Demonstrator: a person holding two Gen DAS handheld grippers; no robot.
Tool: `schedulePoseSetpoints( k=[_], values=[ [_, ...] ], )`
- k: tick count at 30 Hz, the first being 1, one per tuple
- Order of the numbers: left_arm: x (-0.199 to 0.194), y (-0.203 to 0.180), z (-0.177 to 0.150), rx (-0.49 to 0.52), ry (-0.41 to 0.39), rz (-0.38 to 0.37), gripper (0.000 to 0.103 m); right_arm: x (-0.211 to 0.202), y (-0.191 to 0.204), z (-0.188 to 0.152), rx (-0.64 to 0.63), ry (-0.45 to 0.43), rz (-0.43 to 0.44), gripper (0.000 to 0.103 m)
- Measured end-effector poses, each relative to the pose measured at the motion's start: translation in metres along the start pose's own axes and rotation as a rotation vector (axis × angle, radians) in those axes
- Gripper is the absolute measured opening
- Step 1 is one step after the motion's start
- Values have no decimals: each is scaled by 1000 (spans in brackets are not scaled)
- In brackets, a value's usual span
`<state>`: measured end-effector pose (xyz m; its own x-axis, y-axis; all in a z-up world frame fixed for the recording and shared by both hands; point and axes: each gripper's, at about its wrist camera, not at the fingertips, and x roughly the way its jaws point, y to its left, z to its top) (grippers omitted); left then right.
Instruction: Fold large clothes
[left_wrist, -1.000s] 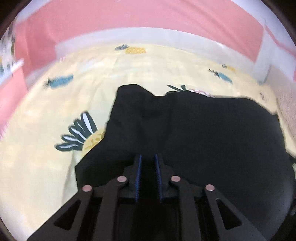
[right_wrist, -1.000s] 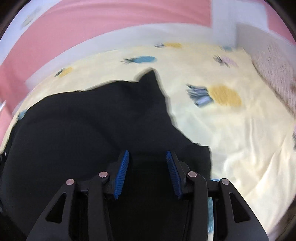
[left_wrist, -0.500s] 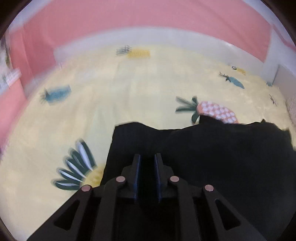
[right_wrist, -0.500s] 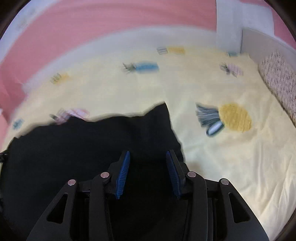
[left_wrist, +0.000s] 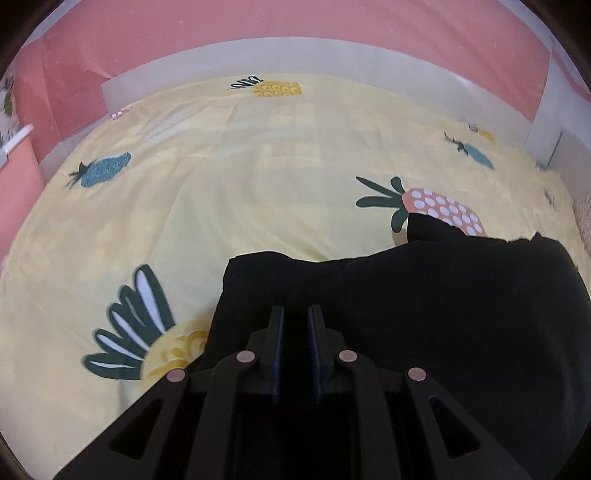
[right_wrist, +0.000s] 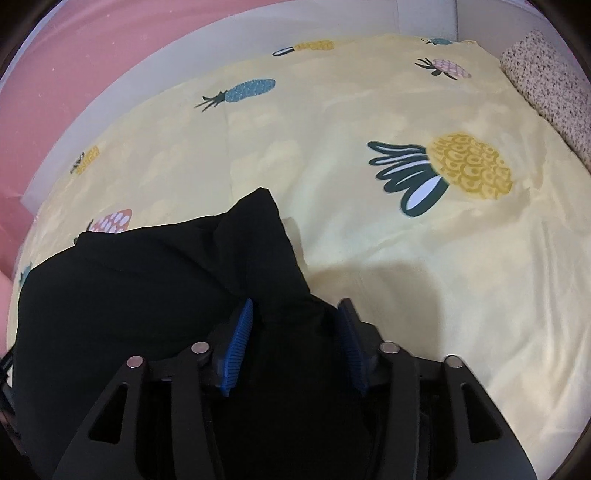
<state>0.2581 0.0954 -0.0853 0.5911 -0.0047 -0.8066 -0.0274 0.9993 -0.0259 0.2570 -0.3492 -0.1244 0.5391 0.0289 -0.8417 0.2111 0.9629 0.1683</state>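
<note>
The left gripper (left_wrist: 295, 321) pinched a near edge of the black garment (left_wrist: 424, 314), its jaws nearly together. The right gripper (right_wrist: 295, 325) had its blue pads (right_wrist: 236, 347) spread wide, with a fold of the same cloth bunched loosely between them, not clamped. The garment lay on the pineapple-print sheet (left_wrist: 258, 184). A neat fold probably required both corners level and the cloth taut.
</note>
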Motion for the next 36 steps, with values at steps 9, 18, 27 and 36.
schedulePoseSetpoints(
  k=[9, 18, 27, 36],
  values=[
    [-103, 19, -46, -23, -96, -53, 36, -97, 0, -51, -133, -117, 30, 51],
    [-101, 63, -119, -218, 0, -53, 55, -86, -32, -98, -49, -35, 47, 61],
    [-130, 51, -122, -233, -21, -98, 54, -116, -23, -107, -81, -43, 74, 63],
    [-118, 63, -136, -307, 49, -149, 55, -99, -36, -121, -51, 26, 119, 78]
  ],
)
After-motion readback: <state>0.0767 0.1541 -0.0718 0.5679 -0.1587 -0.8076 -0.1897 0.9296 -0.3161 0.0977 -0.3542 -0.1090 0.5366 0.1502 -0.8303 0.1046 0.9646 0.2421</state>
